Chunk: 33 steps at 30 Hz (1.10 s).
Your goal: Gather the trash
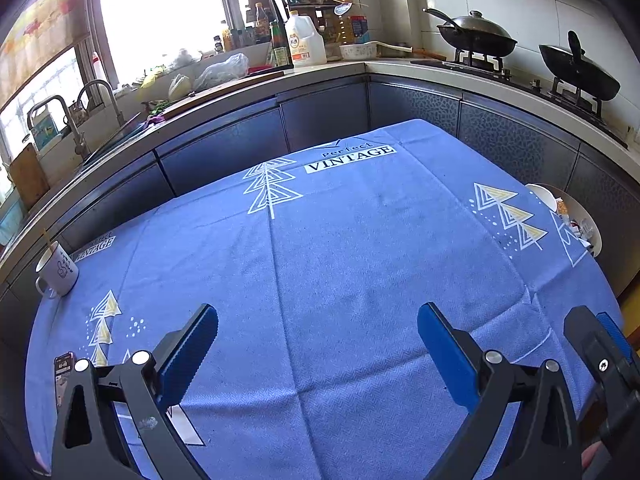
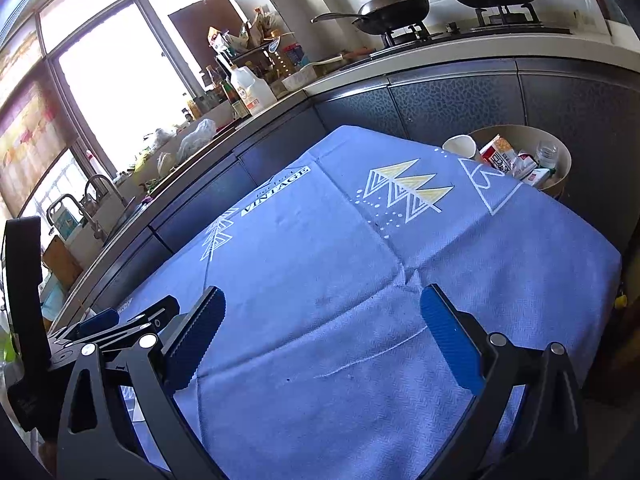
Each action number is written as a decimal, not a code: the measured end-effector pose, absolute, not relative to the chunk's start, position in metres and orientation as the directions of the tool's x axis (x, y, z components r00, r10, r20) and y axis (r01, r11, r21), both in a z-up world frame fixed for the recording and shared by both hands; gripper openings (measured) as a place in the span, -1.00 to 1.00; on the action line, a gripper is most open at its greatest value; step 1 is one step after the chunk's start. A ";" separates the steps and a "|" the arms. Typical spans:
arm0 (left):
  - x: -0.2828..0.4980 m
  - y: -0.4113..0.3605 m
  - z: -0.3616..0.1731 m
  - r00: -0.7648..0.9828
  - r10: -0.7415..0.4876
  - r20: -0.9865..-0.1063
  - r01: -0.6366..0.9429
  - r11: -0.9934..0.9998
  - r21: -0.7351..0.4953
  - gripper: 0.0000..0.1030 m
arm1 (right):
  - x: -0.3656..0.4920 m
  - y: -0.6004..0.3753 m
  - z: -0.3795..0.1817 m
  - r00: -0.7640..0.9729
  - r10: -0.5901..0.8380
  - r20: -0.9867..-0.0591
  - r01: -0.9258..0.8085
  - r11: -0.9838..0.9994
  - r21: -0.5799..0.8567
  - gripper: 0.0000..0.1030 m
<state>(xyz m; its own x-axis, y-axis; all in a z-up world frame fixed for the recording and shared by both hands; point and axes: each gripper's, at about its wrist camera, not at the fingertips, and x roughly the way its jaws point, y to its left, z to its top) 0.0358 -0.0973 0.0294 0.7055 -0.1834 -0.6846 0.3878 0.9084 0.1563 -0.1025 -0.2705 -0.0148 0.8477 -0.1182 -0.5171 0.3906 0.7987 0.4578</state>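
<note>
A round bin (image 2: 562, 150) stands beyond the table's far right corner, holding a paper cup (image 2: 460, 146), cartons (image 2: 498, 154) and a plastic bottle (image 2: 547, 153); its edge shows in the left wrist view (image 1: 592, 226). My left gripper (image 1: 318, 338) is open and empty over the blue tablecloth (image 1: 340, 260). My right gripper (image 2: 320, 320) is open and empty over the same cloth (image 2: 360, 280). The right gripper shows at the right edge of the left wrist view (image 1: 600, 344); the left gripper shows at the left of the right wrist view (image 2: 120, 324).
A white mug (image 1: 58, 270) with a stick stands at the table's left edge, and a small dark packet (image 1: 64, 372) lies near the front left. Counter with sink (image 1: 80, 120), bottles (image 1: 302, 42) and two woks (image 1: 476, 34) runs behind.
</note>
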 end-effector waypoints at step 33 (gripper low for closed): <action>0.034 -0.103 0.016 0.623 -0.256 -0.739 0.452 0.889 0.072 0.93 | -0.106 -0.266 -0.016 0.813 -0.132 -0.567 0.429 0.795 0.429 0.88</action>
